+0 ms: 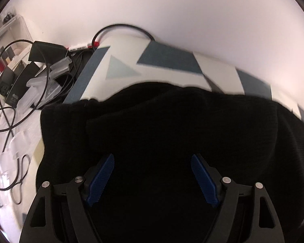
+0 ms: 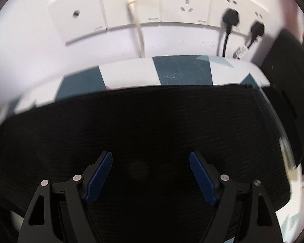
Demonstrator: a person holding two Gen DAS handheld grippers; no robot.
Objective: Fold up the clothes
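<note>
- Step in hand, as judged: between grasps. The left gripper (image 1: pixel 152 158) and the right gripper (image 2: pixel 151 156) both hang over the garment (image 1: pixel 172 125) with jaws spread and nothing pinched.
- Place: the garment lies on a counter covered by a cloth (image 1: pixel 172 60); its far edge runs just short of the wall (image 2: pixel 172 40).
- Next move, as judged: each gripper must descend to an edge or corner, close on one layer, then lift and carry it across. The flat middle below offers no hold.
- Garment: black, fine ribbed knit, soft and limp; in the left view a fold ridge crosses it, in the right view it lies flat with a straight hem (image 2: pixel 172 88).
- Cloth: smooth, white with blue-grey angular patches.
- Surroundings: cables and clear plastic boxes (image 1: pixel 40 81) left of the garment; sockets (image 2: pixel 185 4) on the wall.
</note>
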